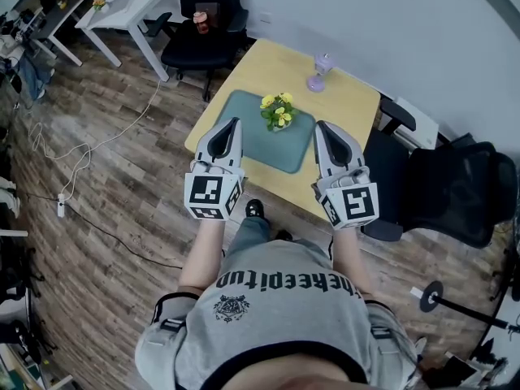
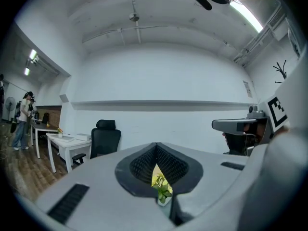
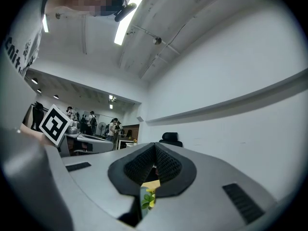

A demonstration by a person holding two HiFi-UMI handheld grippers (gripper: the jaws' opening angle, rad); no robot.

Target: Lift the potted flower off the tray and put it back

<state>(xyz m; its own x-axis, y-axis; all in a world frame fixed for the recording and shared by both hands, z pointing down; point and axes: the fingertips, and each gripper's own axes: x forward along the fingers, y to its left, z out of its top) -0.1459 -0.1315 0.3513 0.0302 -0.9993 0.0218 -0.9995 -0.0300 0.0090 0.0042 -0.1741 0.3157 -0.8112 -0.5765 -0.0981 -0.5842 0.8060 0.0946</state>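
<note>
Head view: potted flower (image 1: pixel 278 112) stands upright on the tray (image 1: pixel 244 132), blooms up; left tongs (image 1: pixel 235 123) and right tongs (image 1: pixel 322 126) closed.

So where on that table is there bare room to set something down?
Free: near half of the tray, between left claw and right claw; tabletop right of the tray. Crowded: tray's far edge by the potted flower; beyond it, the purple ornament.

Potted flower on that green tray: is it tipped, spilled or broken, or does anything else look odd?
Nothing stands out. The potted flower stands upright on the tray, near its far edge, with no spill visible. The left gripper and right gripper are shut, empty and apart from it.
</note>
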